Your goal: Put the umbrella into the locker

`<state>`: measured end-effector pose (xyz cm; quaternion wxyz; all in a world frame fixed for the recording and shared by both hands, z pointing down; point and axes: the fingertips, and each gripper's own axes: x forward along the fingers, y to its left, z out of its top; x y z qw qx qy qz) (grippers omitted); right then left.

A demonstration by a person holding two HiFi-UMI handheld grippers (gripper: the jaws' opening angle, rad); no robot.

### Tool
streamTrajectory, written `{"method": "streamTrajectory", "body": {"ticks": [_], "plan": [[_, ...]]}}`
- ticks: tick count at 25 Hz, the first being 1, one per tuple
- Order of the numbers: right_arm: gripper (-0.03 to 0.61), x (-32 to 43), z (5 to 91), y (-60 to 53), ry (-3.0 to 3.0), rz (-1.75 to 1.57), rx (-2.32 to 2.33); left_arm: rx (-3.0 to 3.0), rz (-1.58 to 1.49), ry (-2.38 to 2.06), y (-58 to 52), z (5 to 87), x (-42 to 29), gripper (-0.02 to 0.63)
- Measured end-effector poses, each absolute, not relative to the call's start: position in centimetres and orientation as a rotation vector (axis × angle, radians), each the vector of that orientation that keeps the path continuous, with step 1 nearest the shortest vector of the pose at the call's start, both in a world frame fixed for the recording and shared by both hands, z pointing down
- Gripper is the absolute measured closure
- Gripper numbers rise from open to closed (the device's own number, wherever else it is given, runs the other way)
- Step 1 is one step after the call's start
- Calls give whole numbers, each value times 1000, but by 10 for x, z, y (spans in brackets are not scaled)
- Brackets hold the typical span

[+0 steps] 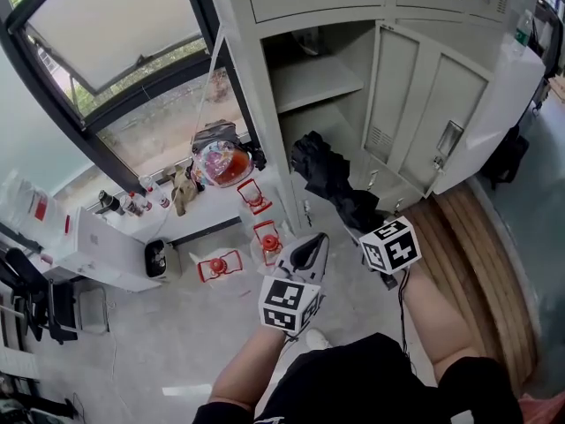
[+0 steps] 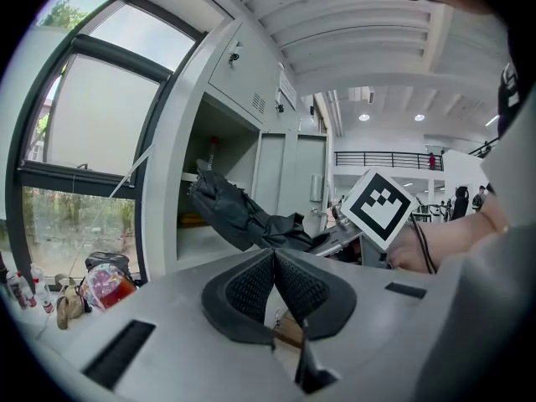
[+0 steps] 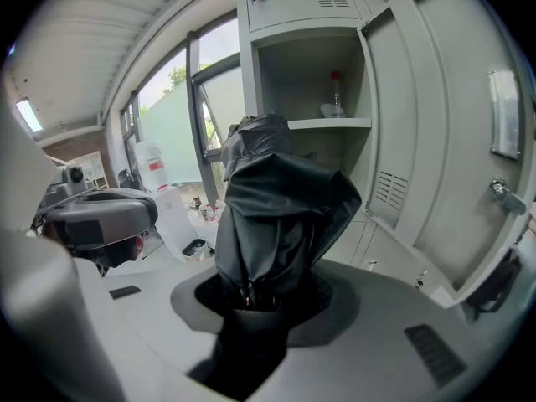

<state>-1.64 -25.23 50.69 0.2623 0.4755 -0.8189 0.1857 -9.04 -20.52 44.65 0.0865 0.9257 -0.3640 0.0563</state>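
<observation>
My right tongs (image 1: 364,223) are clenched on the folded black umbrella (image 1: 322,168) at its near end, with the loose cloth bunching out just past the pads. The umbrella is in the air. Its far end sits at the mouth of the open locker (image 1: 250,64), about level with the front edge of the shelf (image 1: 313,79), and as far as I can see it rests on nothing. My left tongs (image 1: 305,253) are closed on themselves with nothing between them, hanging low and just beside the right ones. To finish this well, I would aim the far end under the shelf's front edge rather than at it. I would also keep it off the open door (image 1: 424,104) on the right, so the slack cloth does not snag on the latch. I judge the roomier space below the shelf the better target, since a bottle (image 3: 337,95) stands toward the back of the shelf. I should only let go once the umbrella's weight lies on the locker floor or leans in a back corner. Otherwise the heavy end may tip it out again.
</observation>
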Motion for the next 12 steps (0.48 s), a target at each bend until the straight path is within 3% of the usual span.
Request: {"method": "streamTrajectory", "body": {"ticks": [12], "plan": [[385, -23, 516, -278, -2147, 526, 1344, 2768, 162, -1048, -220, 452, -114, 598]]}}
